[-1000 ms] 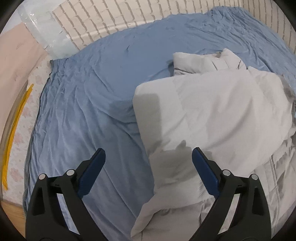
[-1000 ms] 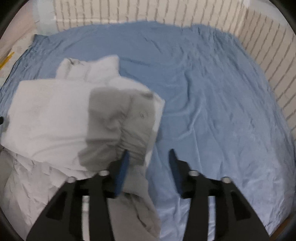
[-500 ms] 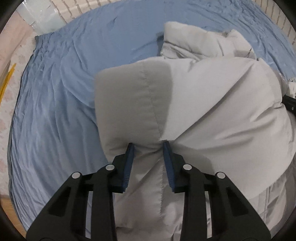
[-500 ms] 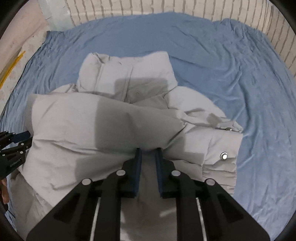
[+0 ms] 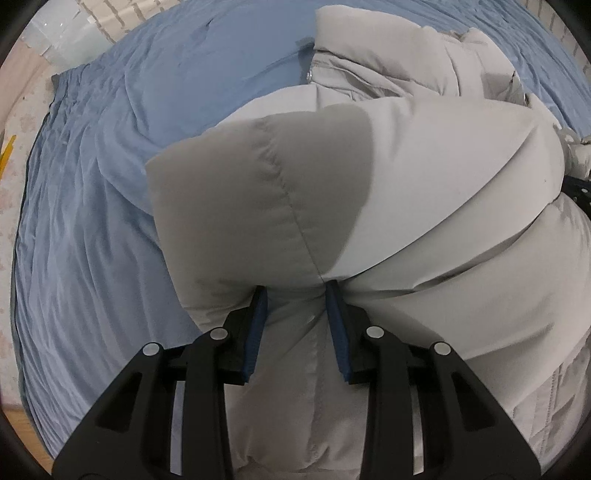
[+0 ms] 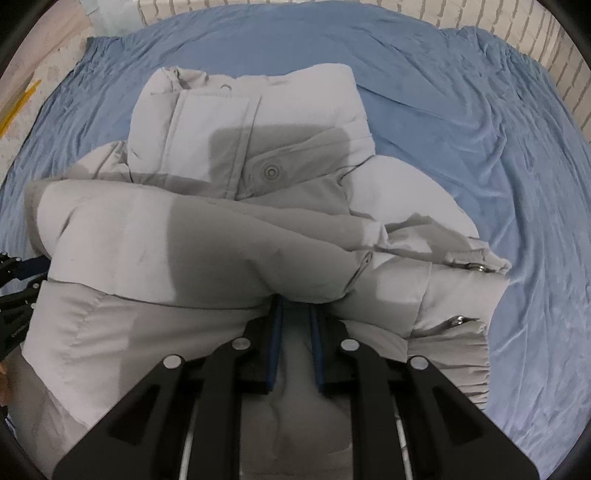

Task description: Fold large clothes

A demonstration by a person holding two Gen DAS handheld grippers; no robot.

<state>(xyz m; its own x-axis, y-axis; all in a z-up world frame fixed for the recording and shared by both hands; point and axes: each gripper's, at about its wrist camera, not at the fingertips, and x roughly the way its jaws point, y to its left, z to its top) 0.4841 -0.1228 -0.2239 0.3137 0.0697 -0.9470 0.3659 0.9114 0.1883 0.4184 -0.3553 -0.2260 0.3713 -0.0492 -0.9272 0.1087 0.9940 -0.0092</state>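
A pale grey puffer jacket (image 5: 406,166) lies bunched on a blue sheet (image 5: 92,184). My left gripper (image 5: 295,290) points steeply down and is shut on a thick fold at the jacket's near edge, beside a seam. In the right wrist view the same jacket (image 6: 221,229) shows its collar with a snap button (image 6: 271,170) at the far side and a gathered cuff (image 6: 461,321) to the right. My right gripper (image 6: 295,304) is shut on a thinner fold under the puffed front roll. Both sets of blue pads press into the fabric.
The blue sheet (image 6: 480,129) spreads wide to the right and beyond the jacket. A white brick-pattern wall (image 6: 517,22) borders the far side. A floral mattress edge (image 5: 14,147) and a yellow strip (image 6: 22,99) lie at the left. Wooden floor (image 5: 11,424) shows at the lower left.
A second ago both grippers hung open above the jacket. They have come down onto it and closed on its near folds; the jacket now fills more of each view.
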